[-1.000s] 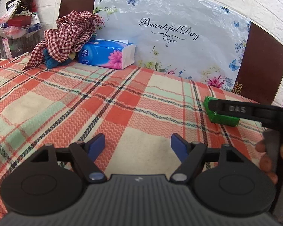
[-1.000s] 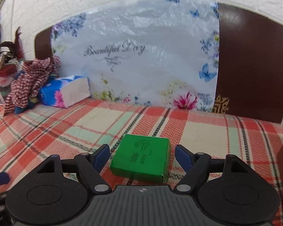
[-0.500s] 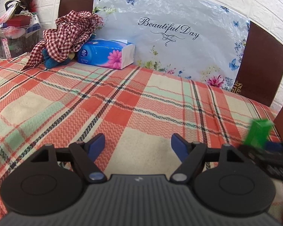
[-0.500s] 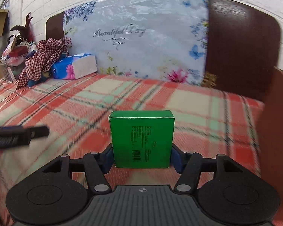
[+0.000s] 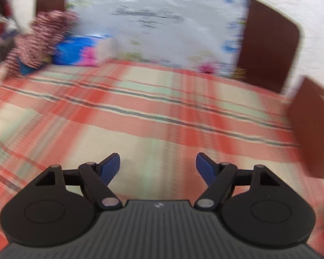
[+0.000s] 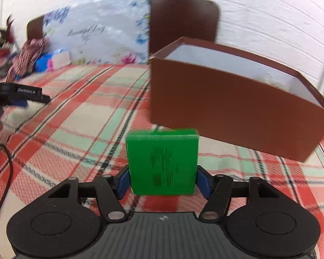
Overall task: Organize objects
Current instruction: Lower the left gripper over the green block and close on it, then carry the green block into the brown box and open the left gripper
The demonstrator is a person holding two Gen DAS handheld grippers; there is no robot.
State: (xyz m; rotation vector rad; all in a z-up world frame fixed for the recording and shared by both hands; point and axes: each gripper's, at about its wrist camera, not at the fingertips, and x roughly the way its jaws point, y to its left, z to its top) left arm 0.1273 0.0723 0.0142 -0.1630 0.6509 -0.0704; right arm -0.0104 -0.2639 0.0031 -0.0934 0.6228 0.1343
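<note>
Plaid-clothed worktop [image 6: 80,129], brown box [image 6: 237,112] ahead; right gripper [image 6: 163,182] clamped on green box [image 6: 163,161], left gripper [image 5: 157,167] wide, empty; risk: snagging box wall, slipping.

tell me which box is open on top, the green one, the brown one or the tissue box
The brown box: its top is open, showing a pale inside. The green box is closed and clamped in the right gripper. The tissue box is too blurred to judge.

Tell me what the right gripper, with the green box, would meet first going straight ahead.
Probably the front wall of the open brown cardboard box; the right gripper holds the small green box just short of it, though depth is unclear.
</note>
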